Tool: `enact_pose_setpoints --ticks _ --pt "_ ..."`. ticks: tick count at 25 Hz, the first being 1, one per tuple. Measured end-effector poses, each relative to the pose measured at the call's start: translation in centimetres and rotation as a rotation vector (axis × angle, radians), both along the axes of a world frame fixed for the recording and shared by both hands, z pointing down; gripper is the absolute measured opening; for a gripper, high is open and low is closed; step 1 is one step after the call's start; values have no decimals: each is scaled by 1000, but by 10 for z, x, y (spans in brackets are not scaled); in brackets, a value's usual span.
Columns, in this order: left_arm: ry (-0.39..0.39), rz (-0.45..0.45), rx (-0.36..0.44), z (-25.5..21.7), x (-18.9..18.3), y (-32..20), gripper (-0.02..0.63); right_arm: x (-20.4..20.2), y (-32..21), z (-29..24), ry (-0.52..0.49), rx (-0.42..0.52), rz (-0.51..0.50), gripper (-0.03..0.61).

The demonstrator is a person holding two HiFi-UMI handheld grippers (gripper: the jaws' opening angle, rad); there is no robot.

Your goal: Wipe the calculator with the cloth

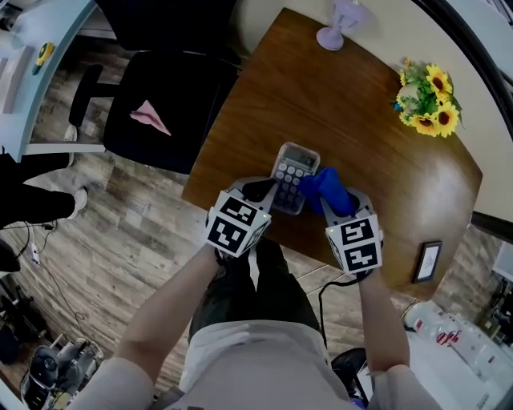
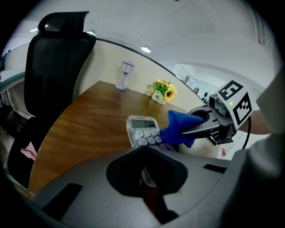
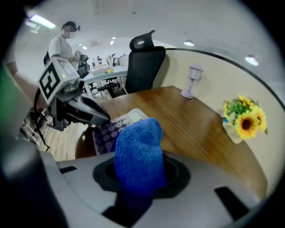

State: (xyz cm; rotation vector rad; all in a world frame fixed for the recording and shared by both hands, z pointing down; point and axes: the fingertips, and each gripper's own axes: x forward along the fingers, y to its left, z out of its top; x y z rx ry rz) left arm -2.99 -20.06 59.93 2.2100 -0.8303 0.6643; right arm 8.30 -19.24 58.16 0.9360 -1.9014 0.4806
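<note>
Left gripper (image 2: 144, 156) clamps calculator (image 1: 295, 171) edge, right gripper (image 3: 136, 178) pinches cloth (image 3: 137, 142): drag cloth flat across keys, light pressure, no twisting.

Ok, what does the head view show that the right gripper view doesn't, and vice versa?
Only the head view: a pink item on the black chair, a small dark frame at the table's edge, and the person's forearms. Only the right gripper view: a standing person by distant desks. Both: the calculator held by the left gripper, the blue cloth in the right gripper, the sunflowers, the lamp and the wooden table.
</note>
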Motion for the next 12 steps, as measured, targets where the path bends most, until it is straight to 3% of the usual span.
enact_pose_setpoints --ticks 4,8,12 --pt "10 -1 -13 0 -2 0 3 -30 -11 -27 -146 58 45 129" --pt "-1 16 -1 0 0 1 3 -78 -18 -29 -311 23 71 129" --pt "31 8 -10 0 -1 0 3 -93 -10 -4 -313 -20 123 127"
